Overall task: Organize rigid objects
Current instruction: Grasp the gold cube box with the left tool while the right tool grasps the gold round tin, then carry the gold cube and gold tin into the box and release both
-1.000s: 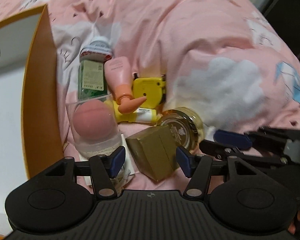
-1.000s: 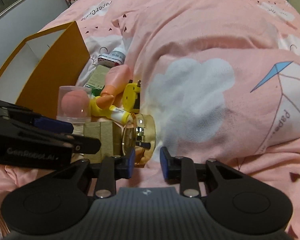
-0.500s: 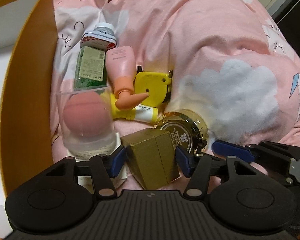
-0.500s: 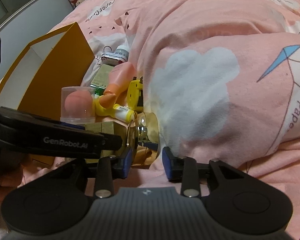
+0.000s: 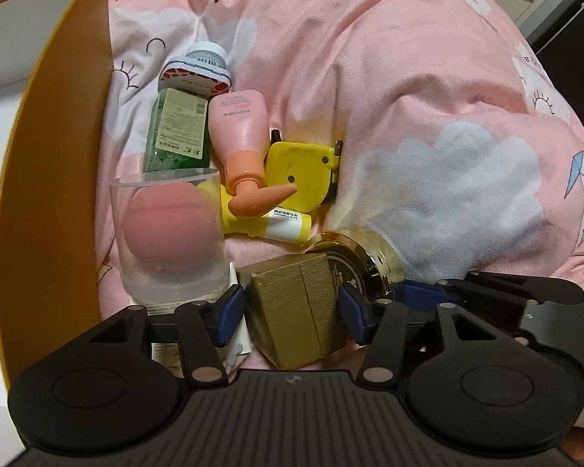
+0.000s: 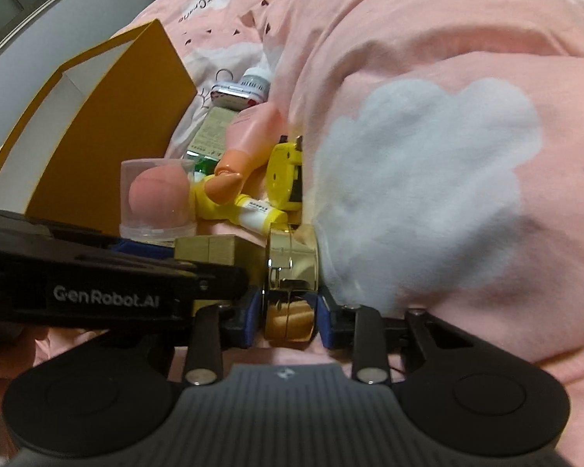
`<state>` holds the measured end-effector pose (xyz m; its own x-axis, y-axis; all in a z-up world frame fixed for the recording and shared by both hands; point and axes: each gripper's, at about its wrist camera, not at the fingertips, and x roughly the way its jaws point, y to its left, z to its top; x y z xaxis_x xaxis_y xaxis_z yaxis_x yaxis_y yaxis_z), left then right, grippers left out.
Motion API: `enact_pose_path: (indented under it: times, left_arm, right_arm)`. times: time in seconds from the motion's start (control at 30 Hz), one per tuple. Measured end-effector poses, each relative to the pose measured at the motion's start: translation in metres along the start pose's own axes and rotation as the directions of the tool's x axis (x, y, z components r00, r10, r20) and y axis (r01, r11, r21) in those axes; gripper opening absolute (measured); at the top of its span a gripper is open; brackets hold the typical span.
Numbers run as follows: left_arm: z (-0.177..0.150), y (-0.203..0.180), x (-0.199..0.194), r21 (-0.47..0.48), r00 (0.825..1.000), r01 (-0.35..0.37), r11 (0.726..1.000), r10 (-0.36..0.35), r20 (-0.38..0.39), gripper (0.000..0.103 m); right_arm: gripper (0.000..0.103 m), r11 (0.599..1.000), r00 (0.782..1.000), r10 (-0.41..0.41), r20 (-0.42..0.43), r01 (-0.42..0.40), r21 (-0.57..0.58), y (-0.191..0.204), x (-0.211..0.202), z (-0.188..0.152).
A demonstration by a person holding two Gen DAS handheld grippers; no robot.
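A gold box (image 5: pixel 292 311) lies on the pink duvet, and my left gripper (image 5: pixel 290 311) points down over it with both blue pads against its sides. The same box (image 6: pixel 210 249) shows behind the left gripper's arm (image 6: pixel 116 284) in the right wrist view. Right beside the box a shiny gold jar (image 6: pixel 292 272) lies on its side. My right gripper (image 6: pixel 288 319) straddles it, jaws closing, pads touching both faces. In the left wrist view the jar (image 5: pixel 354 257) sits behind the box, with the right gripper's fingers (image 5: pixel 486 292) reaching it.
An orange-walled open box (image 5: pixel 46 194) stands at the left. Close ahead lie a clear cup with a pink sponge (image 5: pixel 171 233), a green bottle (image 5: pixel 179 136), a pink bottle (image 5: pixel 241 128), a yellow tape measure (image 5: pixel 303 175) and a yellow tube (image 5: pixel 280 225). The duvet (image 5: pixel 408 78) bulges on the right.
My left gripper narrowed around the gold box until its pads met the sides. My right gripper sank and moved forward, so the gold jar now sits between its pads.
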<state>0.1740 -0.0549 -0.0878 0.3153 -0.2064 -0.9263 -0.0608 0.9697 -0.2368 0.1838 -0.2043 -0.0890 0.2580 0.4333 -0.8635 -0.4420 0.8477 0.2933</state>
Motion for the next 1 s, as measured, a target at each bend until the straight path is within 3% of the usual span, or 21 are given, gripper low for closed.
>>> enact_pose_path:
  times: [0.27, 0.37, 0.57, 0.8, 1.0]
  left_arm:
    - [0.005, -0.006, 0.007, 0.004, 0.998, -0.059, 0.998, 0.059, 0.027, 0.068]
    - [0.002, -0.004, 0.003, 0.019, 0.999, -0.043, 0.999, 0.043, 0.027, 0.063]
    - [0.001, -0.002, 0.002, 0.02, 0.998, -0.041, 0.999, 0.04, 0.039, 0.061]
    - [-0.009, -0.003, -0.024, 0.057, 0.994, -0.024, 0.998, 0.017, 0.111, 0.06]
    - [-0.013, -0.008, -0.056, 0.095, 0.979, 0.008, 0.995, -0.027, 0.2, 0.058]
  right_arm:
    - [0.029, 0.999, 1.0, 0.0, -0.009, 0.0, 0.035, -0.004, 0.008, 0.002]
    - [0.027, 0.999, 1.0, 0.007, -0.001, -0.007, 0.043, -0.005, 0.004, -0.002]
    - [0.027, 0.999, 1.0, 0.011, 0.004, -0.012, 0.041, -0.004, 0.004, -0.003]
    - [0.027, 0.999, 0.999, 0.001, 0.05, -0.003, 0.034, 0.0, -0.007, -0.007]
    - [0.027, 0.999, 0.992, -0.044, 0.115, 0.042, 0.014, 0.007, -0.032, -0.008]
